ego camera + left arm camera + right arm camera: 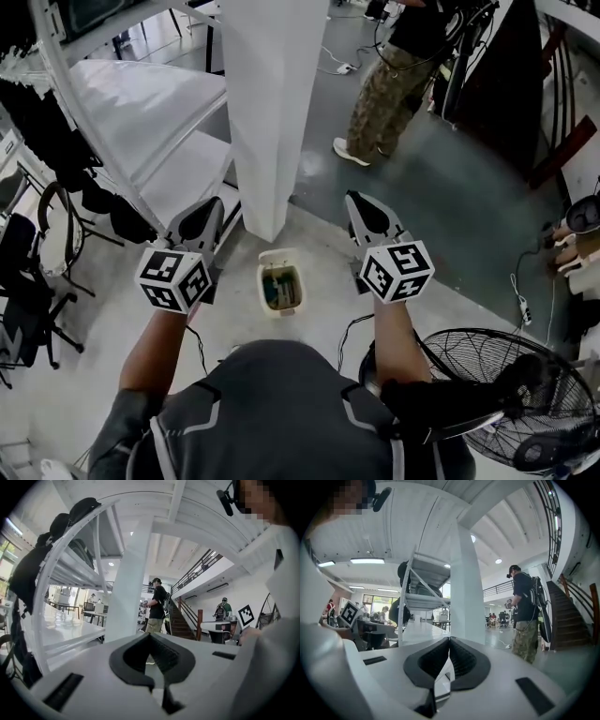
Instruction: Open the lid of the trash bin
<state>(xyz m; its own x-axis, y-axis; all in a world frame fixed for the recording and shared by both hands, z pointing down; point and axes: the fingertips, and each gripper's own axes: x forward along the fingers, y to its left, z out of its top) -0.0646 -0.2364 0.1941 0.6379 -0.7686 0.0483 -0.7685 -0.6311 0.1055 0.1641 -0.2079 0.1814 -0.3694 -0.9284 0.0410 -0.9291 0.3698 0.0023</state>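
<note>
A small cream trash bin [280,288] stands on the floor in the head view, between my two arms and just in front of me. Its top shows a dark greenish middle inside a pale rim; I cannot tell how the lid sits. My left gripper [214,202] is held up to the bin's left and my right gripper [354,199] to its right, both well above it and pointing forward. In the left gripper view the left gripper [150,634] has its jaws together with nothing between them. The right gripper [450,639] looks the same. Neither gripper view shows the bin.
A white square pillar [267,112] rises right behind the bin. A white shelf frame [141,112] with dark bags stands to the left, with a black chair [28,281] near it. A person [389,84] stands beyond the pillar. A floor fan [511,394] sits at lower right.
</note>
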